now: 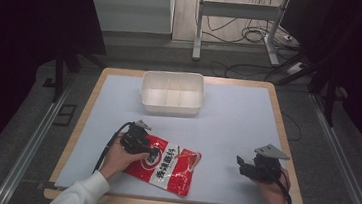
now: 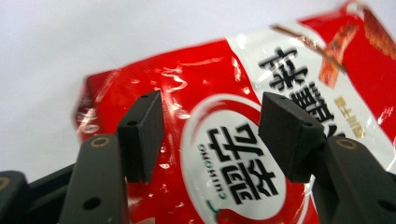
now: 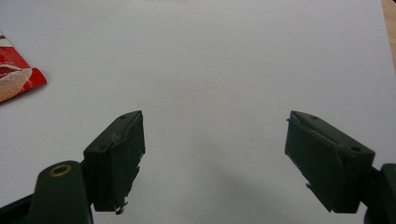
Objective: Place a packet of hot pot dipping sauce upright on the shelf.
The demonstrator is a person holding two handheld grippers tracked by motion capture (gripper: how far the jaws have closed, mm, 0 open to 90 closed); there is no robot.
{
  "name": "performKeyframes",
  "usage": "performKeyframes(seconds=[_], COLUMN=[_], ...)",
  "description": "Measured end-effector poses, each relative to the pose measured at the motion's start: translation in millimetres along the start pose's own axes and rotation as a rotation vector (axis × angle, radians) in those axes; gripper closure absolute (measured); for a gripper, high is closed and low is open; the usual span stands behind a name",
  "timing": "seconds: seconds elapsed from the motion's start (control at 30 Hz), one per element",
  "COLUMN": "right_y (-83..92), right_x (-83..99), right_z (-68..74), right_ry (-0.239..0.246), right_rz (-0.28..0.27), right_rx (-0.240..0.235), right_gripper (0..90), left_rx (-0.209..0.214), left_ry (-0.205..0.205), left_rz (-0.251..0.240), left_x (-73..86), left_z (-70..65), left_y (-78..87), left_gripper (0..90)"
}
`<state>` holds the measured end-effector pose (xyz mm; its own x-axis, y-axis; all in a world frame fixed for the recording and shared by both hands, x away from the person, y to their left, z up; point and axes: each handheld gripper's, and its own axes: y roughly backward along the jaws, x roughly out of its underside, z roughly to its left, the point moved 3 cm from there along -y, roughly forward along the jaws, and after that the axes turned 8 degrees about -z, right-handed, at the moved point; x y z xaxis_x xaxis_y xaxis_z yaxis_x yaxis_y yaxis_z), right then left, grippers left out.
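The flat red-and-white foil snack bag (image 1: 170,167) lies on the pale grey table mat (image 1: 237,117), near of the white divided plastic bin (image 1: 172,92) at the far centre.

The red and white snack bag (image 1: 170,166) lies flat and crinkled, printed face up, directly under the left gripper (image 2: 210,123), its left end between the spread jaws, well apart from the right gripper (image 1: 242,167).

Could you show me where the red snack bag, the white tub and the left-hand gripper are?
red snack bag (image 1: 175,169): high view, on its red front.
white tub (image 1: 170,106): high view, on its near wall.
left gripper (image 2: 210,123): left gripper view, midway between its fingertips.
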<state>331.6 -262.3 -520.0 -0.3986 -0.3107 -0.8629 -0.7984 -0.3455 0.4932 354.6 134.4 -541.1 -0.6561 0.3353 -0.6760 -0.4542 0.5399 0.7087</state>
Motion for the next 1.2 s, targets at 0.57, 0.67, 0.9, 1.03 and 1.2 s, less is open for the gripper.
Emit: performKeyframes(seconds=[0.57, 0.67, 0.9, 1.03, 1.2], right_y=[-0.3, -0.3, -1.3, -1.7, -1.6], right_x=[0.3, 0.3, 0.4, 0.5, 0.3], right_z=[-0.8, -0.9, -0.8, -0.5, -0.8], right_ry=[0.004, 0.004, 0.006, 0.005, 0.005], right_rz=[0.002, 0.003, 0.006, 0.008, 0.006], right_rx=[0.004, 0.004, 0.006, 0.007, 0.009], right_gripper=[19.8, 19.8, 19.8, 19.8, 19.9], left_rx=[-0.054, -0.04, -0.06, -0.067, 0.033], left_ry=[0.054, 0.041, 0.027, 0.008, 0.02], left_rz=[0.019, 0.018, 0.018, 0.022, 0.0], left_x=[5.5, 5.1, 4.2, 3.9, 2.1], left_z=[15.7, 14.8, 10.0, 8.4, -0.8], left_y=[-3.7, -3.9, -5.6, -4.9, -8.0], left_gripper=[22.5, 26.6, 34.5, 42.4, 63.6])
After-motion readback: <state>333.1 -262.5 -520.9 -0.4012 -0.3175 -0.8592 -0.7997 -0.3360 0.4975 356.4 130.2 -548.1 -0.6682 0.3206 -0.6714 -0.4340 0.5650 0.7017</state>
